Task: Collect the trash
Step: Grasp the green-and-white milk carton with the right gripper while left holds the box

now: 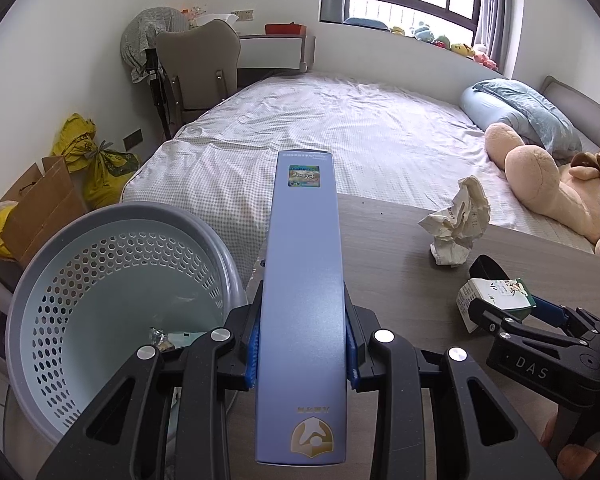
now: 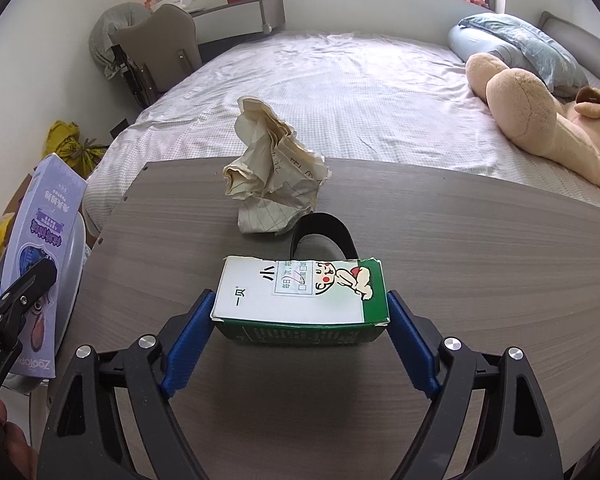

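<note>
My left gripper [image 1: 302, 344] is shut on a long blue-purple box [image 1: 302, 280], held above the table's left edge beside the grey perforated trash basket [image 1: 112, 280]. The box also shows in the right wrist view [image 2: 40, 264]. My right gripper [image 2: 300, 316] has its blue pads against both sides of a small green and white carton [image 2: 300, 296] that lies on the wooden table [image 2: 460, 260]. The carton also shows in the left wrist view [image 1: 496, 296]. A crumpled paper ball [image 2: 272, 184] sits on the table just beyond the carton, with a black strap loop [image 2: 324, 232] between them.
The basket holds a few scraps at its bottom [image 1: 168, 340]. A bed [image 1: 320, 120] with a teddy bear [image 1: 560, 188] lies beyond the table. A chair [image 1: 196, 68], yellow bags [image 1: 88, 156] and a cardboard box [image 1: 40, 204] stand at the left.
</note>
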Motion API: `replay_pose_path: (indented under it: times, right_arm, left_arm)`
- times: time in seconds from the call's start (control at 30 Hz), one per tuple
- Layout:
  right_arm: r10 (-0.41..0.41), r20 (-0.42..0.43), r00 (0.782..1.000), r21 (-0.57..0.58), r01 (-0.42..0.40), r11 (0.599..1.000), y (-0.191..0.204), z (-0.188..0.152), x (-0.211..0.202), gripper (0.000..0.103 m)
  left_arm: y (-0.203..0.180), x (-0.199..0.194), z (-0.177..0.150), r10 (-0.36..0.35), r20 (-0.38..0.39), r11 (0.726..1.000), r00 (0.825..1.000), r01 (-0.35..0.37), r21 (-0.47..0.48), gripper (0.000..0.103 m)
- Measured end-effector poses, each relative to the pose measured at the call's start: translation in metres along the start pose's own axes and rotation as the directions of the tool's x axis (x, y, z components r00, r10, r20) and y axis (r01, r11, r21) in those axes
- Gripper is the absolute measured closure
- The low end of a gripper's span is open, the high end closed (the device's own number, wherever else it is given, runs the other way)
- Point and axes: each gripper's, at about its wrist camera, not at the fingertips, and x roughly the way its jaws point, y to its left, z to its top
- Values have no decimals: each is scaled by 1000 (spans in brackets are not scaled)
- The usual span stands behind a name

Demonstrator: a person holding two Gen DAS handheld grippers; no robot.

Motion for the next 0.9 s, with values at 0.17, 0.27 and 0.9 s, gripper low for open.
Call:
replay_pose_path:
  times: [0.17, 0.27, 0.9]
  right_arm:
    - [6, 36, 999, -4, -5, 1000, 1, -2, -19, 21]
    - [8, 60, 998, -18, -7, 1000, 1, -4, -30, 21]
    - [57, -23, 998, -30, -58, 998, -10, -34, -20, 20]
  left_arm:
    - [-1, -9, -1, -3, 13, 1000, 1000, 3, 5, 72]
    - [-1, -15, 0, -3, 21, 1000, 1000, 3, 8, 72]
    - [-13, -27, -7, -4, 26, 999, 1000, 3, 40, 72]
